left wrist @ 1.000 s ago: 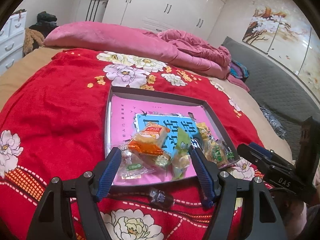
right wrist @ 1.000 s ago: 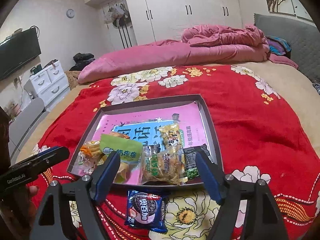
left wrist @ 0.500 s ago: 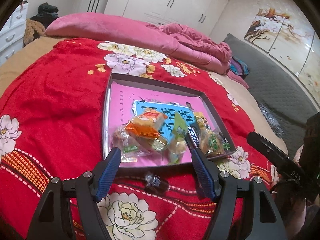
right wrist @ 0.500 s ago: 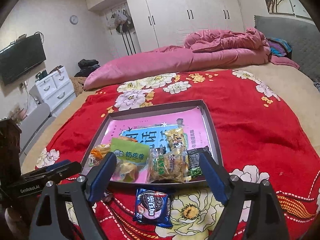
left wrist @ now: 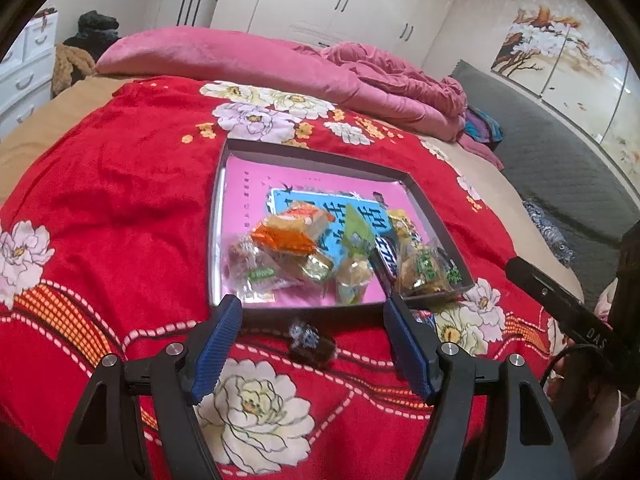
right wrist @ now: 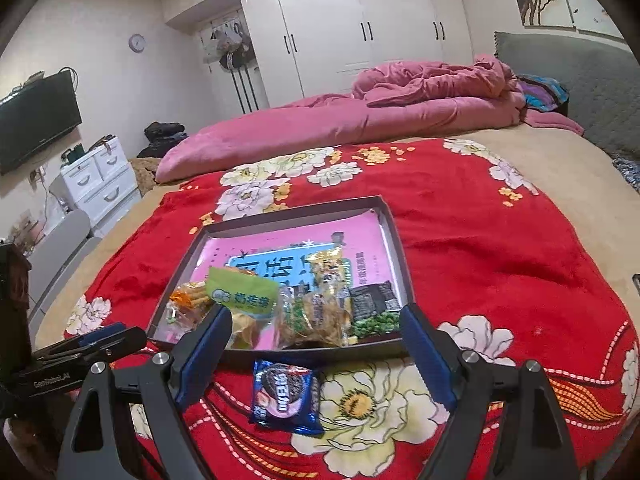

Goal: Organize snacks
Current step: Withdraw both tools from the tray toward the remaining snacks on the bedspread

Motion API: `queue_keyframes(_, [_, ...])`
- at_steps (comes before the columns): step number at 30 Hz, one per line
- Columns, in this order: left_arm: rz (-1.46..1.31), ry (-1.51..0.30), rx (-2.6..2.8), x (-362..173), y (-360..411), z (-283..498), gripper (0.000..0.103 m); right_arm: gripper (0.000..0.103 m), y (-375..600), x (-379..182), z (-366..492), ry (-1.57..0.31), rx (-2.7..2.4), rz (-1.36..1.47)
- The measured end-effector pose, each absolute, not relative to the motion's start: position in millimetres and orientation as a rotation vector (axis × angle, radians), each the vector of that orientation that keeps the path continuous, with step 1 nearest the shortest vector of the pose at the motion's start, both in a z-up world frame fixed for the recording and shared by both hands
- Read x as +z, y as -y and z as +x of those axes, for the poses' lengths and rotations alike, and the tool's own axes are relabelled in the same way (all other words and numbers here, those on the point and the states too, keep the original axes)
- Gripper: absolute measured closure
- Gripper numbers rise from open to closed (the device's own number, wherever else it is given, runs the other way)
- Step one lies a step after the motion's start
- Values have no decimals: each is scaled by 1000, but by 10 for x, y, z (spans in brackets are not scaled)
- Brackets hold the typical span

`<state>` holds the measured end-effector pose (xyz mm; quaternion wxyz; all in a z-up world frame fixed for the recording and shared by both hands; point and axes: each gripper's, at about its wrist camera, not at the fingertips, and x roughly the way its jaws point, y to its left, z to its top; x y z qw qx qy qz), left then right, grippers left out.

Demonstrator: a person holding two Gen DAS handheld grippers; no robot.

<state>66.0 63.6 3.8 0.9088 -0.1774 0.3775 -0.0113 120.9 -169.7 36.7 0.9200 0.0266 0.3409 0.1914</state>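
A dark shallow tray [left wrist: 316, 151] [right wrist: 394, 220] with a pink lining lies on the red floral blanket and holds several snack packets, among them an orange pack [left wrist: 288, 236] and a green pack [right wrist: 242, 294]. A small dark wrapped candy [left wrist: 312, 343] lies on the blanket just in front of the tray, between the fingers of my open, empty left gripper [left wrist: 312, 356]. A blue Oreo packet [right wrist: 285, 396] lies on the blanket in front of the tray, between the fingers of my open, empty right gripper [right wrist: 316, 364].
The red blanket [left wrist: 100, 200] covers a bed. A pink quilt [right wrist: 360, 120] is piled at the far end. White drawers [right wrist: 96, 184] and a wall TV [right wrist: 36, 120] stand to the left. A grey headboard [left wrist: 560, 160] is on the right.
Both grippers have drawn back from the tray and risen a little. The candy and the Oreo packet now show more fully in front of the tray. Both stay open.
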Motion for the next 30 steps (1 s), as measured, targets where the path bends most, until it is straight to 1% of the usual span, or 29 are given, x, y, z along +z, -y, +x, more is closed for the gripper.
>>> queue_keyframes(7, [-341, -811, -38, -12, -473, 615, 28, 17, 1740, 383, 1126, -692, 392, 58])
queue_keyframes(30, [-346, -843, 18, -59, -534, 488, 28, 15, 1674, 340, 956, -695, 427, 34])
